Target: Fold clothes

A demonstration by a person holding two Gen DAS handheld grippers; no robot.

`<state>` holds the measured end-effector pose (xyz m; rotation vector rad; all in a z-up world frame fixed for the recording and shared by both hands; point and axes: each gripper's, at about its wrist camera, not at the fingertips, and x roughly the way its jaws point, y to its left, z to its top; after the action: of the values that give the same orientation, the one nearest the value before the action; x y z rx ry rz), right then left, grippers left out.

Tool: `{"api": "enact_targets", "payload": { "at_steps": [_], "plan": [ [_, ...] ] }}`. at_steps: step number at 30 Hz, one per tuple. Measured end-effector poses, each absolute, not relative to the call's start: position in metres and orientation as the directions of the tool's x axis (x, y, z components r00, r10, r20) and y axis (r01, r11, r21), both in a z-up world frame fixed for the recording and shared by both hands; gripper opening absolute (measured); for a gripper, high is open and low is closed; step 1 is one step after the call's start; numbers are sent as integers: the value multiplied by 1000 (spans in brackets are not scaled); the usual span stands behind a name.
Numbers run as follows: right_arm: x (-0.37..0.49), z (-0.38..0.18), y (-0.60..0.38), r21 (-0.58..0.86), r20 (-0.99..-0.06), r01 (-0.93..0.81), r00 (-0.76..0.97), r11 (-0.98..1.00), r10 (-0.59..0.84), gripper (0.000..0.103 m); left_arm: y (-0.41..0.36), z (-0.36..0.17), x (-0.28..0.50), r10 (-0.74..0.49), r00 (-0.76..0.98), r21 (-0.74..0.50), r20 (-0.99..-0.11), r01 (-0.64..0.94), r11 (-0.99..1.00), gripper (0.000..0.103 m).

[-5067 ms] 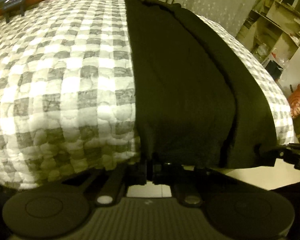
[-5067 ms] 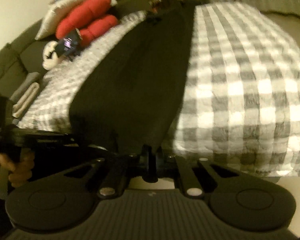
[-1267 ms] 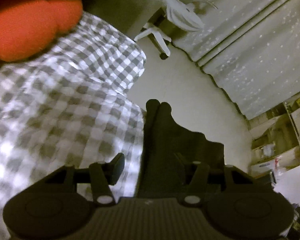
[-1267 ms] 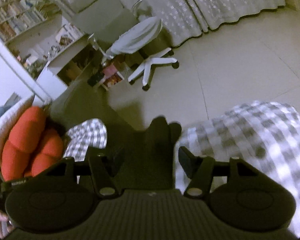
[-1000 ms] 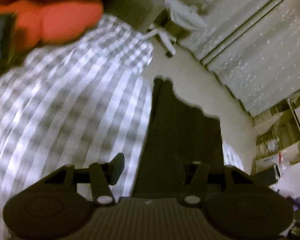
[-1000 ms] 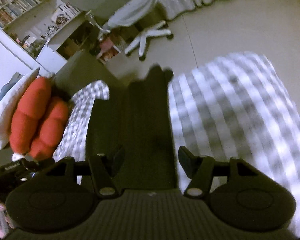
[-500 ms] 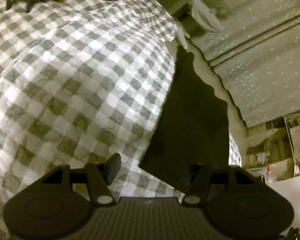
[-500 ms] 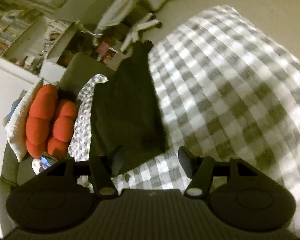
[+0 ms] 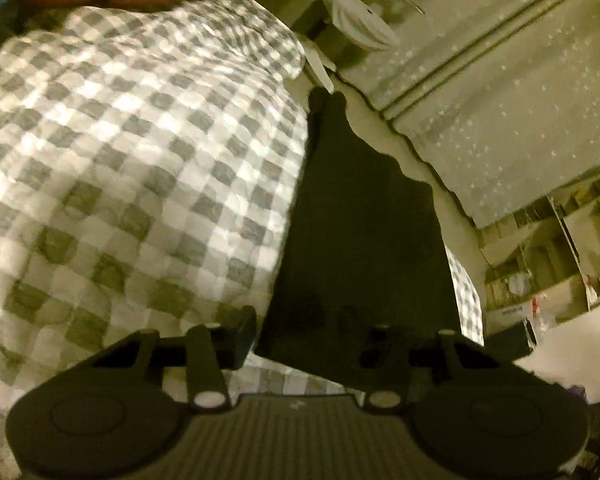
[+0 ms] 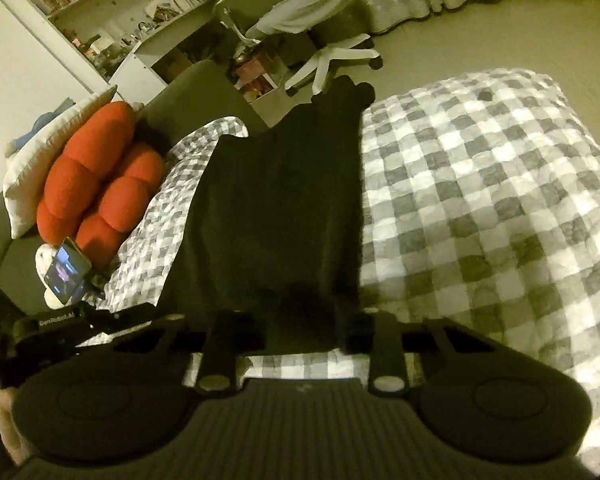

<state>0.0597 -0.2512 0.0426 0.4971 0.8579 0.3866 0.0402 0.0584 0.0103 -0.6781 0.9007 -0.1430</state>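
Note:
A black garment (image 9: 360, 240) lies folded in a long strip on the grey-and-white checked quilt (image 9: 140, 160), running toward the bed's far edge. My left gripper (image 9: 312, 340) is open, its fingers straddling the garment's near left corner. In the right wrist view the same garment (image 10: 276, 208) stretches away from my right gripper (image 10: 300, 336), which is open with the near edge of the cloth between its fingers. The left gripper's body (image 10: 60, 322) and a hand (image 10: 4, 420) show at the lower left there.
A red cushion (image 10: 92, 184) and a phone on a stand (image 10: 66, 270) sit at the left side of the bed. Beyond the bed's far edge are a white office chair (image 10: 312, 36), curtains (image 9: 500, 80) and shelves (image 9: 560, 248).
Both grippers, shut on the garment's hem five seconds ago, are now open. Since half a second ago both have drawn closer to the folded garment's near edge.

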Motion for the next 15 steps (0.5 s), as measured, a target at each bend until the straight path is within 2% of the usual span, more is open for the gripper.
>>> {"api": "enact_targets", "payload": {
  "at_steps": [3, 5, 8, 15],
  "plan": [
    [56, 42, -253, 551, -627, -117, 596, 826, 502, 17, 51, 11, 40, -357, 619, -542, -700, -135, 829, 26],
    [53, 42, -255, 545, -633, -113, 594, 831, 496, 10, 46, 12, 39, -326, 611, -494, -721, -123, 861, 11],
    [49, 42, -257, 536, -642, -106, 592, 837, 486, 7, 48, 13, 37, -309, 601, -475, -737, -135, 870, 7],
    [42, 47, -270, 543, -641, -74, 607, 836, 470, 8, 62, 15, 33, -327, 592, -509, -736, -167, 844, 8]
  ]
}}
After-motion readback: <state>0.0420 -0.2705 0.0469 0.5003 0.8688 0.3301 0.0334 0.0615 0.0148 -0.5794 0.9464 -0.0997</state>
